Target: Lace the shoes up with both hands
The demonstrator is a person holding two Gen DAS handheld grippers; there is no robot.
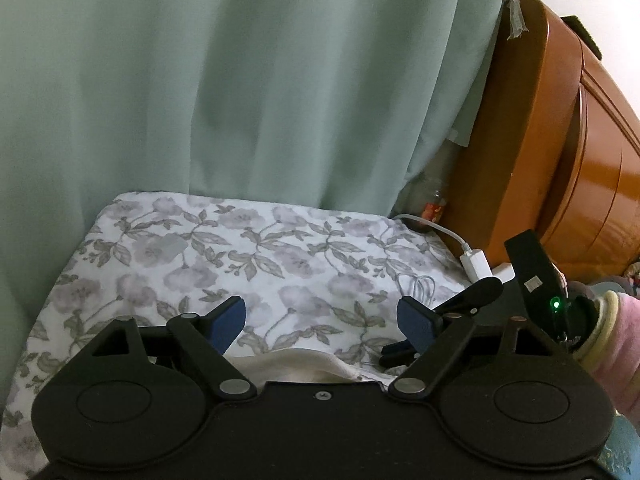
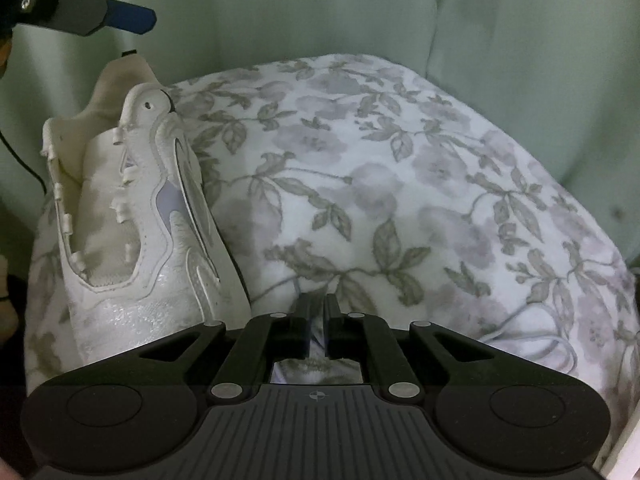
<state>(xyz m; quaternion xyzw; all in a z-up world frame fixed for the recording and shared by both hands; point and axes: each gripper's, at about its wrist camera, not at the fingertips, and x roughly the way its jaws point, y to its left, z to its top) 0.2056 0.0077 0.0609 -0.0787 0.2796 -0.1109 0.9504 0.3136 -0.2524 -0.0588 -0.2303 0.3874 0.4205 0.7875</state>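
A white sneaker (image 2: 152,208) lies on the floral blanket (image 2: 400,184), toe toward the right wrist camera, its eyelets without lace. My right gripper (image 2: 317,312) is shut beside the toe, and a pale strand shows in the slit between its pads. The pale shoelace (image 2: 556,352) loops over the blanket at the lower right. My left gripper (image 1: 322,322) stands wide open with nothing between its blue pads, above the shoe's cream collar (image 1: 304,364). One of its fingers (image 2: 132,18) hangs over the heel. The right gripper's body (image 1: 536,276) shows a green light.
A green curtain (image 1: 240,80) hangs close behind the blanket. A brown wooden headboard (image 1: 560,160) stands at the right, with a white charger plug (image 1: 476,264) and its cable beside it. A bottle (image 1: 434,204) sits in the corner. A pink sleeve (image 1: 616,352) is at the right edge.
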